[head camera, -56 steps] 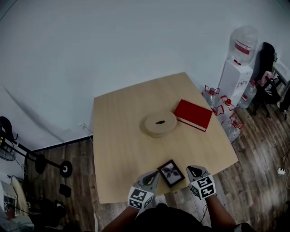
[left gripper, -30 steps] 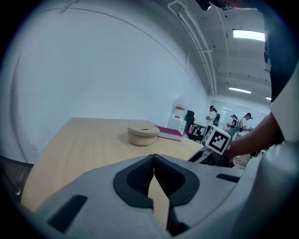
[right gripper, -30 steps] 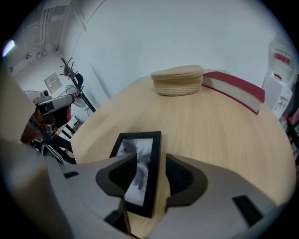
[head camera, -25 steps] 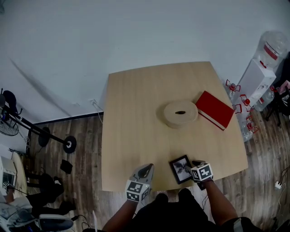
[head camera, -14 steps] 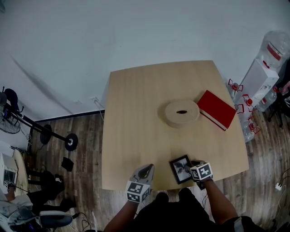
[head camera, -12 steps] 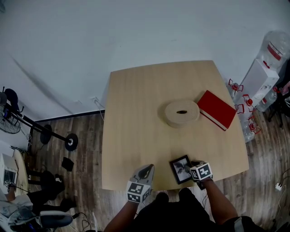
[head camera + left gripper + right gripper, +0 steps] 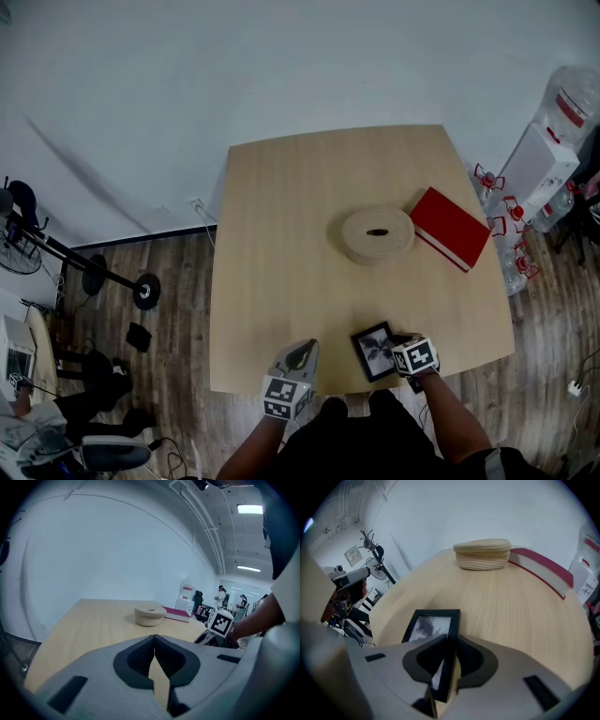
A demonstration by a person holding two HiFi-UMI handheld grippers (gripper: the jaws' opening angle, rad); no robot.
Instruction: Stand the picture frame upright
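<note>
Black picture frame (image 7: 375, 351) lies flat, its edge between the right gripper's (image 7: 397, 345) closing jaws. Ahead, well apart, sit a round tan woven disc (image 7: 377, 233) and a red book (image 7: 449, 228). The left gripper (image 7: 307, 345) is closed and empty.

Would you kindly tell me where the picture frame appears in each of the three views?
Head view: picture frame at the table's near edge, lower centre-right.
Left gripper view: not in sight.
Right gripper view: lower centre, its edge between the right gripper's closing jaws.
Shared landmark: the round tan disc.
</note>
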